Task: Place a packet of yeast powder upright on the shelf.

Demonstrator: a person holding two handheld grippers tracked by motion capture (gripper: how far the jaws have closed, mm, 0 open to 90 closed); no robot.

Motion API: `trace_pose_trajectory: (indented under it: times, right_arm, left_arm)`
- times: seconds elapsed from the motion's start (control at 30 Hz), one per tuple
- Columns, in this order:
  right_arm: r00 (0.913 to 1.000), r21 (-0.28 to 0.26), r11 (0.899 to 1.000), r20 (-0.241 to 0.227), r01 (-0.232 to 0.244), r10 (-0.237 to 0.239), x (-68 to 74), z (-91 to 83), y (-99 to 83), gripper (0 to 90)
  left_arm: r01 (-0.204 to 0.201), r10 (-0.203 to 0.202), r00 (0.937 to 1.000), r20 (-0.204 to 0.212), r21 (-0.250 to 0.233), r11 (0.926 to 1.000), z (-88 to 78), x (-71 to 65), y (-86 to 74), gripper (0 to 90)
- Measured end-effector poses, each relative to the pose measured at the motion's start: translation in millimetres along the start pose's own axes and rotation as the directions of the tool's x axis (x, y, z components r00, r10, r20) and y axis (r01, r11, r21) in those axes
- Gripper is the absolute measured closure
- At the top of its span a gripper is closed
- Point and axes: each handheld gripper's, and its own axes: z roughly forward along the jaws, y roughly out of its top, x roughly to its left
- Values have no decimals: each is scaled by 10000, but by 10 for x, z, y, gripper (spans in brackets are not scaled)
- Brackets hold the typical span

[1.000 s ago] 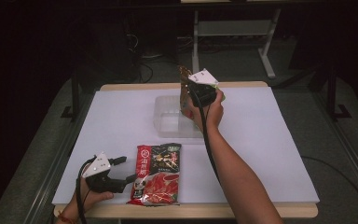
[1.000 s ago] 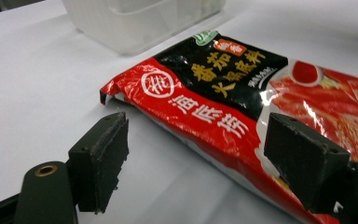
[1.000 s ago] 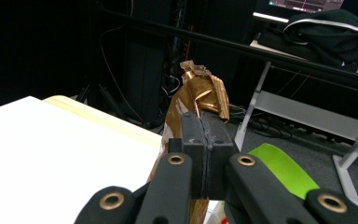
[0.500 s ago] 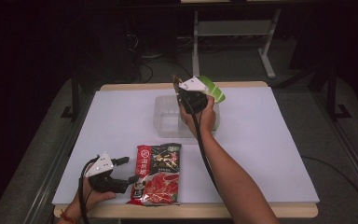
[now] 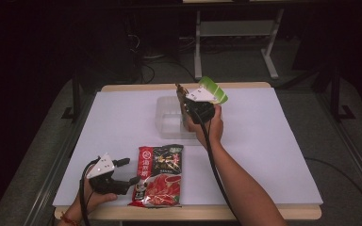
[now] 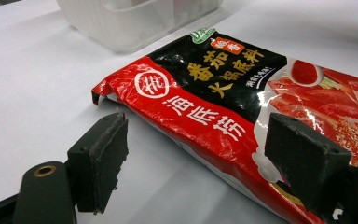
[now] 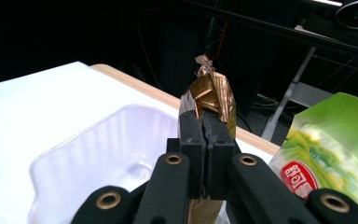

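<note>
So my right gripper [image 7: 204, 122] has the gold packet [image 7: 210, 95] pinched tight, jaws pressed together on its lower part with the crinkly top sticking up past them. In the high view the packet [image 5: 181, 94] now sits over the clear tub [image 5: 166, 117] in the middle of the table. That's the change: a second ago my right hand was further back and higher, and since then it has come down and drifted left, so the packet is over the tub's right edge. I reckon I'm about to drop it in; the grip hasn't loosened yet. A green bag [image 5: 213, 89] now shows behind my hand, on the far side. My left gripper [image 5: 127, 171] hasn't budged, resting near the table's near-left corner with jaws spread and holding nothing, straddling the corner of the red sauce pack [image 6: 242, 116], which lies flat in the same spot.
</note>
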Motion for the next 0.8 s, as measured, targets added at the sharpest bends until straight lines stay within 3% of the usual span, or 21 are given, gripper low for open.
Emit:
trace_pose_trajectory:
  times: [0.33,0.8]
  right_arm:
    - [9996,115,9997,-187,201,-198,6,-108,-108,855]
    - [9994,207,9998,-339,-27,34,-103,-193,-235,843]
  left_arm:
    - [19,-19,9999,-156,34,10000,-26,12,-19,207]
    - [37,-36,9996,-283,37,10000,-32,17,-19,208]
